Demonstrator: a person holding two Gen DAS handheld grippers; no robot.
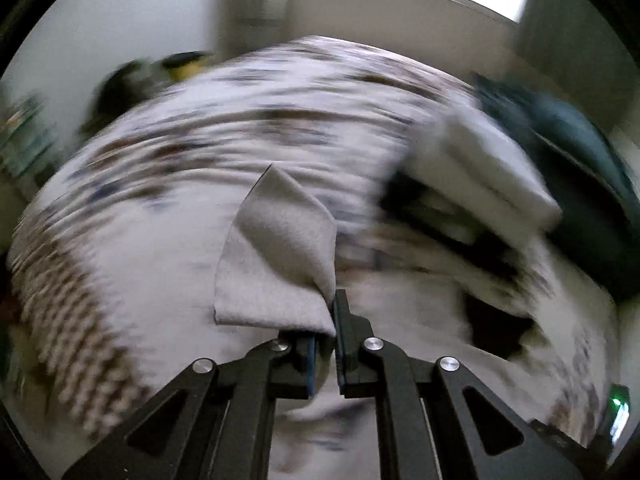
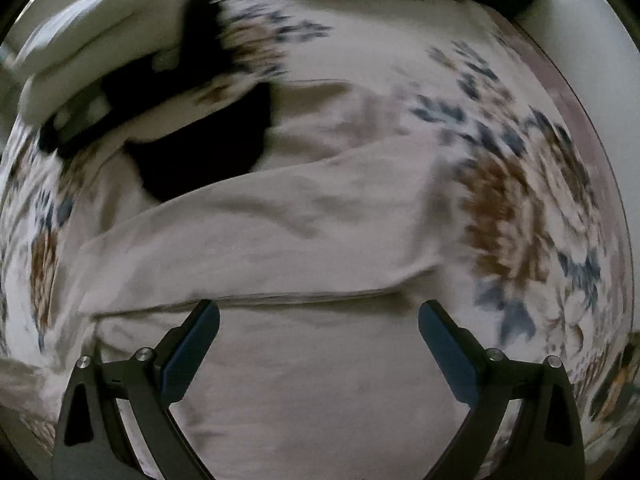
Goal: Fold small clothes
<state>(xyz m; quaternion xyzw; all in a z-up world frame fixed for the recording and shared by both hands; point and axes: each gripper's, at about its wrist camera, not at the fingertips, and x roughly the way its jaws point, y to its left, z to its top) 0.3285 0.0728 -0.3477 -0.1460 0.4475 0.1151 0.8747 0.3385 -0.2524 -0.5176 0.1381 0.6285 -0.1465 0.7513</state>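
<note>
My left gripper is shut on a corner of a light grey cloth, which stands up in a folded flap above the floral bedspread. In the right wrist view the same beige-grey garment lies spread over the bedspread, with a fold edge just beyond the fingertips. My right gripper is wide open and empty, just above the garment's near part. Both views are motion-blurred.
A stack of folded white clothes with black pieces lies at the right; it also shows in the right wrist view. A black garment lies beside it. A dark teal pillow sits at the far right.
</note>
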